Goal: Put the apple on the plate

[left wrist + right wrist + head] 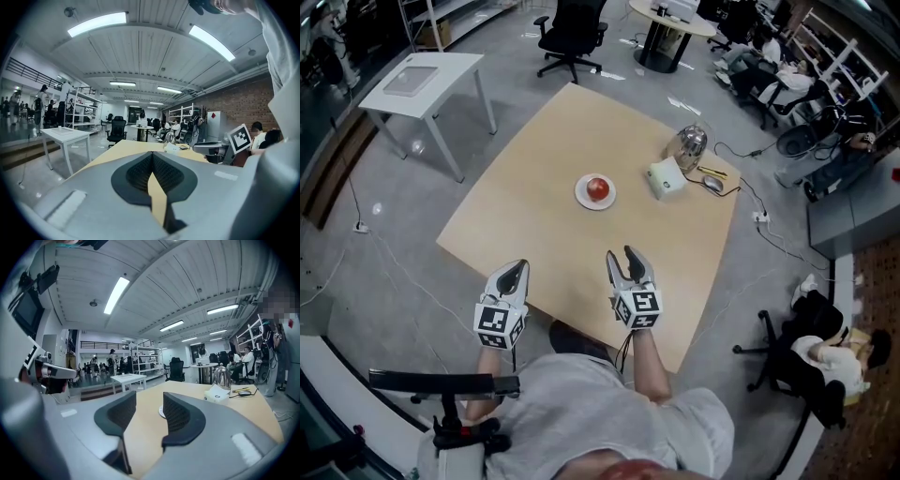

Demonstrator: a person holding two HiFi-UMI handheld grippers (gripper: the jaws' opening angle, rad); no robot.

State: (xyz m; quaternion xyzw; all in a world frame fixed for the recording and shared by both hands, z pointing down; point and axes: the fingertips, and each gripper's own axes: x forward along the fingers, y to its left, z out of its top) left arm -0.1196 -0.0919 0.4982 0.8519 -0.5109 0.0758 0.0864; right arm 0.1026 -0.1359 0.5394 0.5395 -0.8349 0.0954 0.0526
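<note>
apple on plate, both claws at near edge
left claw (514, 272) has jaws pressed together, empty, low over surface (516, 178) by its near edge; apple (598, 188) sits on white plate (581, 195) mid-surface, well apart from both claws; right claw (625, 260) has jaws part-open w/ nothing btwn. job looks done imo. best to keep both claws clear so plate isn't nudged.
</note>
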